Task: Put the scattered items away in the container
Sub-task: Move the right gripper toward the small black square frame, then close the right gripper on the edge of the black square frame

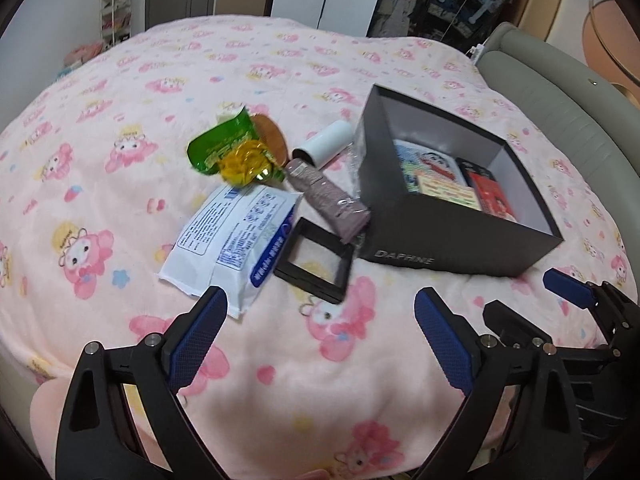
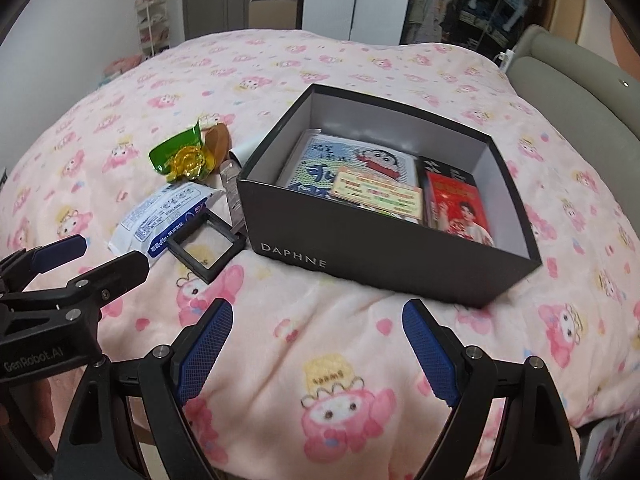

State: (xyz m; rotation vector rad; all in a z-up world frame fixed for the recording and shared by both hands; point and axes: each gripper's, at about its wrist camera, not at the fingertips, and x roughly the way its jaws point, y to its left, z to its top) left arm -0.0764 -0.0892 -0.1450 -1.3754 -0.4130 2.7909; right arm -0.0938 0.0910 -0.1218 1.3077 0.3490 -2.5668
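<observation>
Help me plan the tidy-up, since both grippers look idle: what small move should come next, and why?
Probably move the left gripper forward to the black square frame. Its jaws stand open and empty, and the frame is the loose item lying nearest them, flat on the blanket beside the Daphne box, which has room.

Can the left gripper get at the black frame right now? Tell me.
Probably yes. The left gripper has its jaws open and empty, and the black frame lies flat just ahead with bare blanket between. Only the wipes pack crowds one edge.
</observation>
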